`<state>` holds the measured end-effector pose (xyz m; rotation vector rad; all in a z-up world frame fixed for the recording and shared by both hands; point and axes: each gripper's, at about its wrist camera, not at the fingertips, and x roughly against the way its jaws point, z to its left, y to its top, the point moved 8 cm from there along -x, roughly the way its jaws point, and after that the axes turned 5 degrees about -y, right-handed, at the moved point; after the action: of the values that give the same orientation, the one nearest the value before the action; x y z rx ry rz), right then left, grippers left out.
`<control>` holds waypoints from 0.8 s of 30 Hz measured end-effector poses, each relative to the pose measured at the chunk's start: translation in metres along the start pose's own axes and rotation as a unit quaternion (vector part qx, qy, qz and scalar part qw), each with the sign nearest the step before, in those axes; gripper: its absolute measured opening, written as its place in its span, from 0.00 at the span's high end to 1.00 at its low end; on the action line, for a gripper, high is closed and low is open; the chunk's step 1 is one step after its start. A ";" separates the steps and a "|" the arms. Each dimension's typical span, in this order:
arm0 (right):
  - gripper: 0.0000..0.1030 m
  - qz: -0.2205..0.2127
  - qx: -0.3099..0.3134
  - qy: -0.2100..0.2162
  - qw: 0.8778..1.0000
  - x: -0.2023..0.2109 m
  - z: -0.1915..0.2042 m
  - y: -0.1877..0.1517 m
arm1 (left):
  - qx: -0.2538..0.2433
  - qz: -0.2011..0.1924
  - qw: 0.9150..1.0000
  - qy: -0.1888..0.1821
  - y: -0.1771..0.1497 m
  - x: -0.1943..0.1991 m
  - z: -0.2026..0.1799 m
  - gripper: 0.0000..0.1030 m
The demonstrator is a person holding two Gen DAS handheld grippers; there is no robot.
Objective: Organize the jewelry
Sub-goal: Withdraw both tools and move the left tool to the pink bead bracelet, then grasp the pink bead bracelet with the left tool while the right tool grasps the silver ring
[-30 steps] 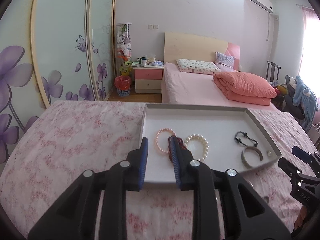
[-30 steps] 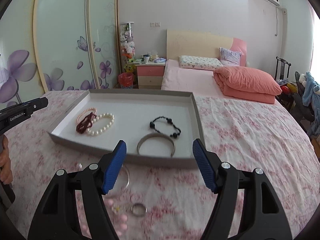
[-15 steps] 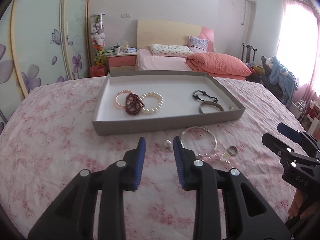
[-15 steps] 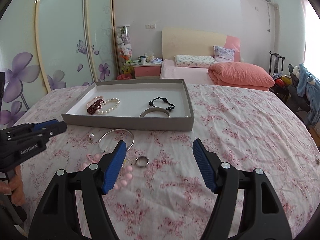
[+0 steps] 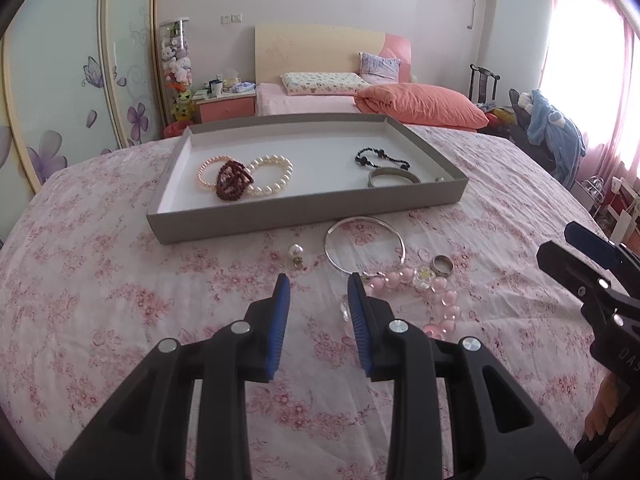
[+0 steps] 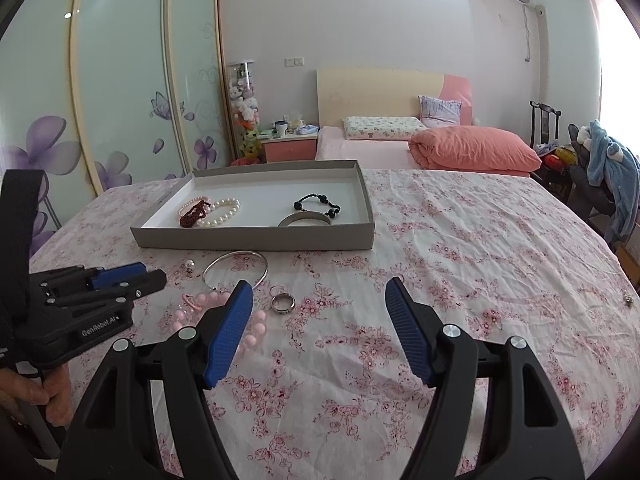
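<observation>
Blue-padded left gripper [image 5: 316, 286], empty, jaws slightly parted after opening, has backed from the grey cardboard tray [image 5: 304, 216], which holds five pieces. Right gripper [image 6: 318, 292] gapes empty. Four loose pieces lie on the floral surface [image 5: 120, 280], including one silver bangle [image 5: 362, 242].

floral bedspread [image 6: 460, 240], orange duvet [image 6: 476, 152], nightstand [image 5: 226, 106]

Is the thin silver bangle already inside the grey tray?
No. The silver bangle lies on the floral bedspread just in front of the grey tray, outside its near wall.
</observation>
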<state>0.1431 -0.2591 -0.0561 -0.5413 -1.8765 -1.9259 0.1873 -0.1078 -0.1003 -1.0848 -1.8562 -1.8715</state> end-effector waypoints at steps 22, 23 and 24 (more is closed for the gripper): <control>0.33 0.009 0.004 0.009 1.000 -0.002 0.010 -0.004 | -0.039 0.077 0.996 0.031 -0.022 -0.030 -0.002 0.83; 0.33 0.010 0.006 0.009 1.000 -0.003 0.011 -0.004 | -0.037 0.077 0.996 0.039 -0.024 -0.027 0.006 0.83; 0.33 0.012 0.008 0.010 1.000 -0.004 0.012 -0.004 | -0.036 0.077 0.995 0.043 -0.025 -0.024 0.013 0.83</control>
<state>0.1438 -0.2472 -0.0614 -0.5350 -1.8624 -1.8934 0.1909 -0.0998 -0.1362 -1.1169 -1.6228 -1.8773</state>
